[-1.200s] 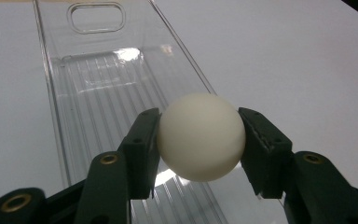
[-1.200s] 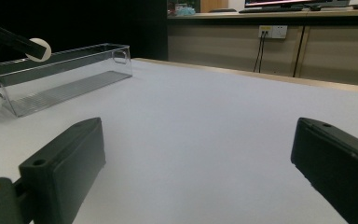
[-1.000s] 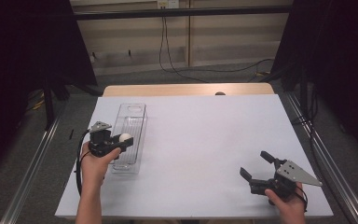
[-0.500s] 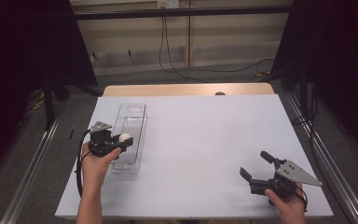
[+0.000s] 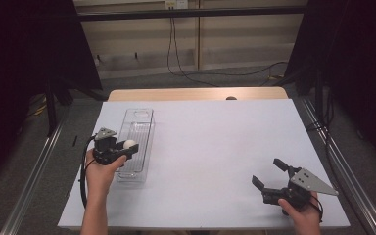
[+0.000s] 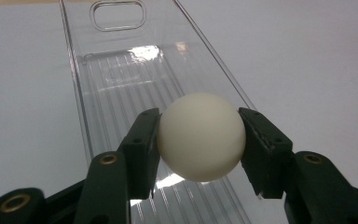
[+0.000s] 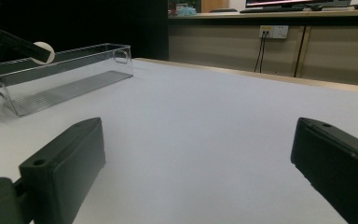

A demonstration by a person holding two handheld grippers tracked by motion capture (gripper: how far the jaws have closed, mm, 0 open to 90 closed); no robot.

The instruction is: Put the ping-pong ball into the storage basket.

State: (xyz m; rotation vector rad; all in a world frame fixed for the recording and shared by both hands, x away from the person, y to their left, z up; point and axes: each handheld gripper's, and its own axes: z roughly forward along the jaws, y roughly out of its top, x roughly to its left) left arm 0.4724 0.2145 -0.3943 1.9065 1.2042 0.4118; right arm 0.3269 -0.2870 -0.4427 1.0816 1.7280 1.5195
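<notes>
Clear bin point(image 5: 136, 142) stood lengthwise at table's point(image 5: 215, 137) left, top open, so a gripper could drop in from above; its walls blocked sideways entry. Left gripper point(image 5: 122, 152) w/ white ball point(image 5: 129, 144) sat over near end. Rest of table was bare, free passage betw. bin & right gripper point(image 5: 270, 174).

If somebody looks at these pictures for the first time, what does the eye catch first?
First, the white ball clamped between the jaws of the left gripper, held above the clear plastic bin at the table's left. Next, the right gripper at the near right corner of the white table, jaws wide open with nothing between them.
</notes>
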